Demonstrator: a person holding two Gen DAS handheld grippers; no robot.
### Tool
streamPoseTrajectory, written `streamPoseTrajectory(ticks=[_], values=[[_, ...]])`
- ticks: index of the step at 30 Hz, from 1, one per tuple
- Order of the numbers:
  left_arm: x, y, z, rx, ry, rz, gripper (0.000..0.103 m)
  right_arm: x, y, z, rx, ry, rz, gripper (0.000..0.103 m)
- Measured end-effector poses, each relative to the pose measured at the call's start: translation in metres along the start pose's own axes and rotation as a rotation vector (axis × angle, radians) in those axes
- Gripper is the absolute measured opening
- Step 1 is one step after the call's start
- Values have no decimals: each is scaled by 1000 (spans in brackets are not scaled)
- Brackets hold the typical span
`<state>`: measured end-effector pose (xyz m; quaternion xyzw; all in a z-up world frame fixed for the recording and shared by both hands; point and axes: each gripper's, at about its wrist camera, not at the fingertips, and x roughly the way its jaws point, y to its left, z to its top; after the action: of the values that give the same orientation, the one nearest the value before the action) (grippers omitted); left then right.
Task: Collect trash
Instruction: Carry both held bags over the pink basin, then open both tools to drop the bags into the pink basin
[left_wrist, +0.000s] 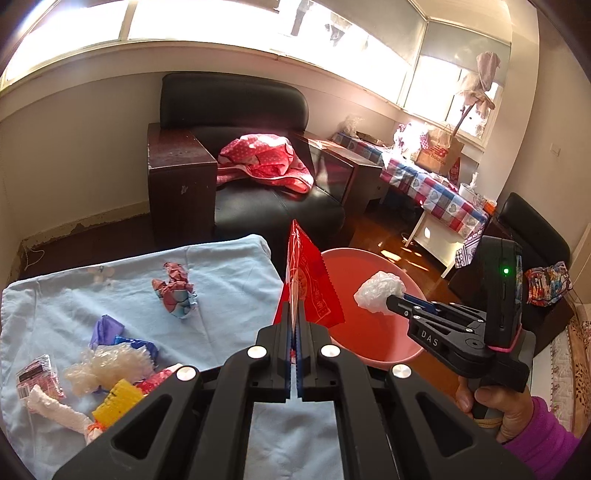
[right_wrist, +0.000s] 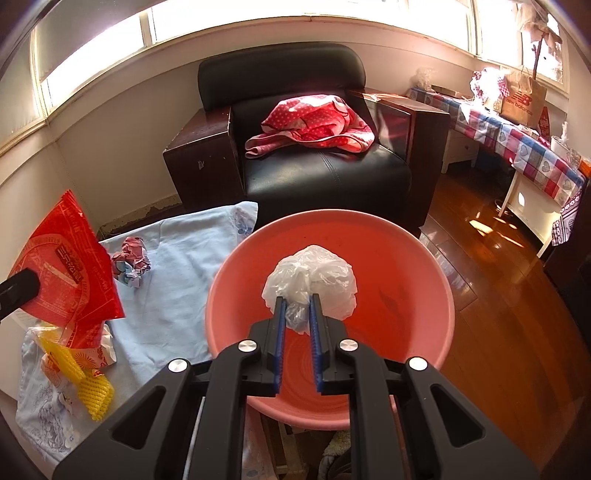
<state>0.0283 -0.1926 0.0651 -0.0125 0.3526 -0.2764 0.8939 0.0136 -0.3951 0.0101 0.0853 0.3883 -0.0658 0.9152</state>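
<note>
Currently both tools carry trash toward the pink basin (right_wrist: 436, 295). The right tool (right_wrist: 297, 299) pinches a crumpled white plastic bag (right_wrist: 317, 280) between its narrow-set blue pads, held over the basin's interior. The left tool (left_wrist: 295, 325) is clamped flat on a red wrapper (left_wrist: 314, 288), which stands upright just beside the basin's near rim.

Judged step: deposit. The next move likely calls for parting the right pads so the bag drops, then bringing the wrapper over the rim.

The left view alone shows the remaining pile on the blue-cloth counter (left_wrist: 229, 280): a crumpled paper ball (left_wrist: 175, 291), clear plastic (left_wrist: 103, 369), yellow foam netting (left_wrist: 116, 400). The right view alone shows the basin's empty bottom.
</note>
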Motion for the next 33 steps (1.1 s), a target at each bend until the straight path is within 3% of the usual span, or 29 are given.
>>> streamPoseTrajectory(ticks=[14,33], values=[[116,-33,9,-27,191,-67,1,19,-39,-8,60,49,-25,13],[174,-58,-6,-9,333,-4,2,34,-51,-18,69,104,-52,13]])
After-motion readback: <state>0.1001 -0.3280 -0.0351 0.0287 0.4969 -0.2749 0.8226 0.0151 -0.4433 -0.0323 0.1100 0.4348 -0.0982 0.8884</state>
